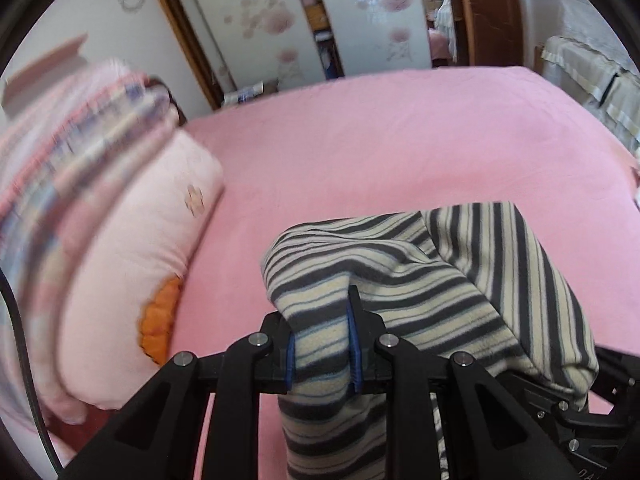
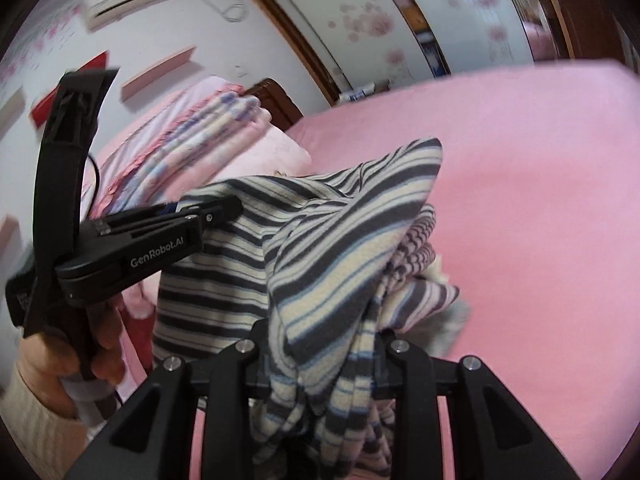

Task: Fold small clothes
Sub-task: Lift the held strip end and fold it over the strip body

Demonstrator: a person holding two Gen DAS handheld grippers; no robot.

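Striped fleece garment (image 1: 420,280) pinched by both grippers above the pink bed (image 1: 400,140).
Left gripper (image 1: 322,344) and right gripper (image 2: 324,364) each clamp bunched folds; cloth sagging at six o'clock could slip free.

the left gripper (image 1: 322,344) has its jaws clamped on a fold of the striped garment (image 1: 420,280), which drapes to their right over the pink bed (image 1: 400,152). left of the jaws lies a pale pink pillow (image 1: 132,256).

free: pink bed (image 1: 400,152) ahead | blocked: pillow (image 1: 132,240) left
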